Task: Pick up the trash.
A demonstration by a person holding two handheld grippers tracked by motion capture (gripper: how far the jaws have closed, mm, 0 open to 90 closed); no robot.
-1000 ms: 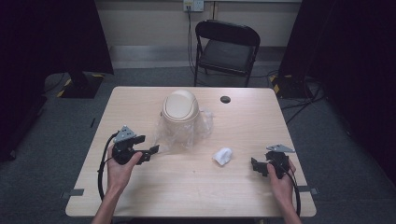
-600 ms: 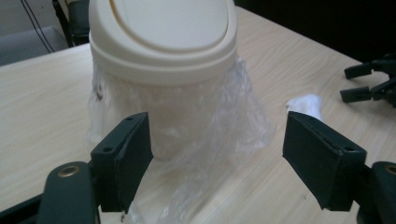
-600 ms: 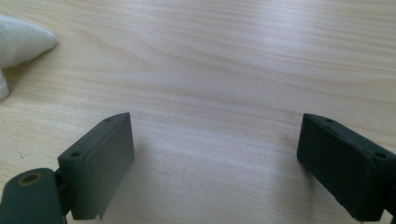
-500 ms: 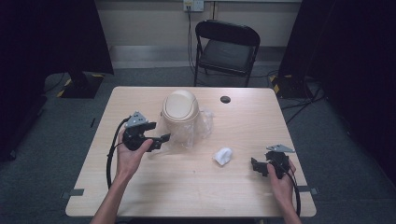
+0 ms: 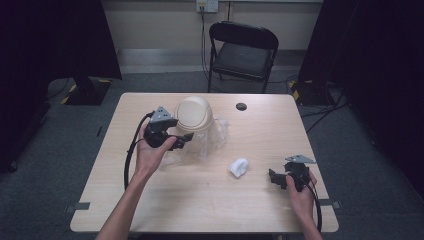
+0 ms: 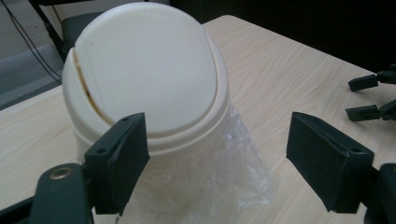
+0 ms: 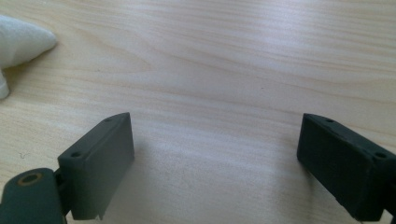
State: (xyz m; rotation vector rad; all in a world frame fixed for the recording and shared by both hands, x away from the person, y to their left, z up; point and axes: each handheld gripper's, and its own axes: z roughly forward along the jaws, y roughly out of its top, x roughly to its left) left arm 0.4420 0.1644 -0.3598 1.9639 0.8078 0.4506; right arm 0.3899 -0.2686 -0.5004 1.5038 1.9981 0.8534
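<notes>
A cream bin with a domed swing lid (image 5: 194, 116) stands at the table's middle back, a clear plastic bag (image 5: 212, 140) bunched around its base. My left gripper (image 5: 184, 141) hovers open just left of the bin, pointing at it. Its jaws have just been opening, with nothing pressed between them. In the left gripper view the lid (image 6: 144, 70) and bag (image 6: 224, 177) lie close ahead of the left gripper (image 6: 219, 158). A crumpled white tissue (image 5: 238, 166) lies right of centre. My right gripper (image 5: 274, 179) rests open near the table's front right, empty (image 7: 215, 158), the tissue (image 7: 18, 42) off to its left.
A small black round object (image 5: 241, 106) lies near the table's back edge. A black folding chair (image 5: 242, 50) stands behind the light wooden table (image 5: 200, 200). Dark curtains hang on both sides. The right gripper (image 6: 350, 98) shows far off in the left gripper view.
The left hand has risen and moved right toward the bin, from the table's left side to beside its lid. The right hand has stayed where it was.
</notes>
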